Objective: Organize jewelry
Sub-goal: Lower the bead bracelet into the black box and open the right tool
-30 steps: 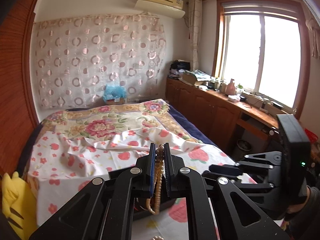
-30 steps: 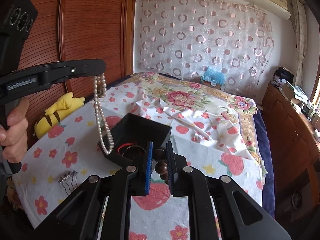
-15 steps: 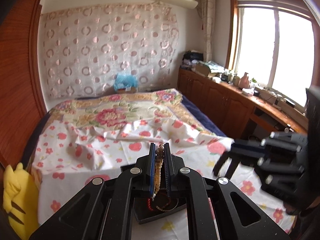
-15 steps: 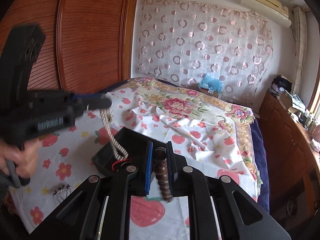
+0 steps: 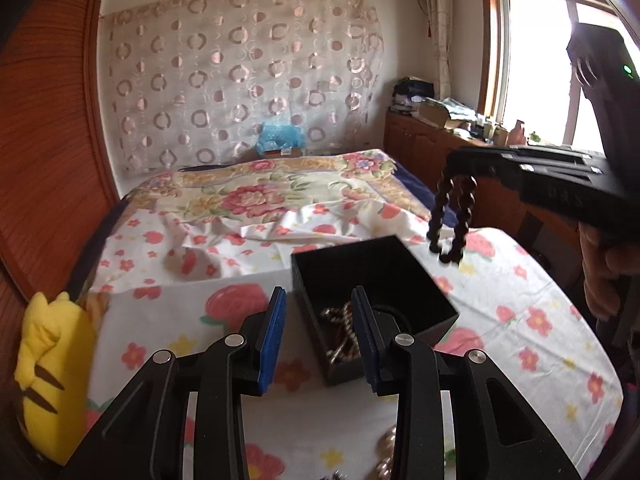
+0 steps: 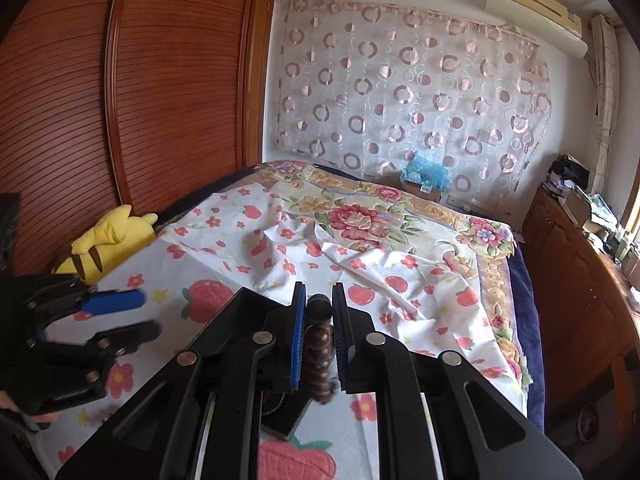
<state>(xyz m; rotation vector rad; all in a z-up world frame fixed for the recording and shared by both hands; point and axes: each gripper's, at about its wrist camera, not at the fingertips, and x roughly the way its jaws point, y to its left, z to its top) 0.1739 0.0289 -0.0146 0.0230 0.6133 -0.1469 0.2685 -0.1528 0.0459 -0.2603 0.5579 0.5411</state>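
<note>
An open black box sits on the floral bed sheet, with a pearl necklace and a red bracelet lying inside. My left gripper is open and empty, just in front of the box's near-left wall. My right gripper is shut on a dark brown wooden bead bracelet. In the left wrist view that bracelet hangs from the right gripper above the box's far right corner. The right wrist view shows the box below my fingers and the open left gripper at left.
A yellow plush toy lies at the bed's left edge by the wooden wardrobe. Loose pearls lie on the sheet near me. A wooden cabinet runs along the right wall under the window.
My left gripper opened and dropped the pearl necklace into the box, then drew back. My right gripper carried the brown bead bracelet over toward the box.
</note>
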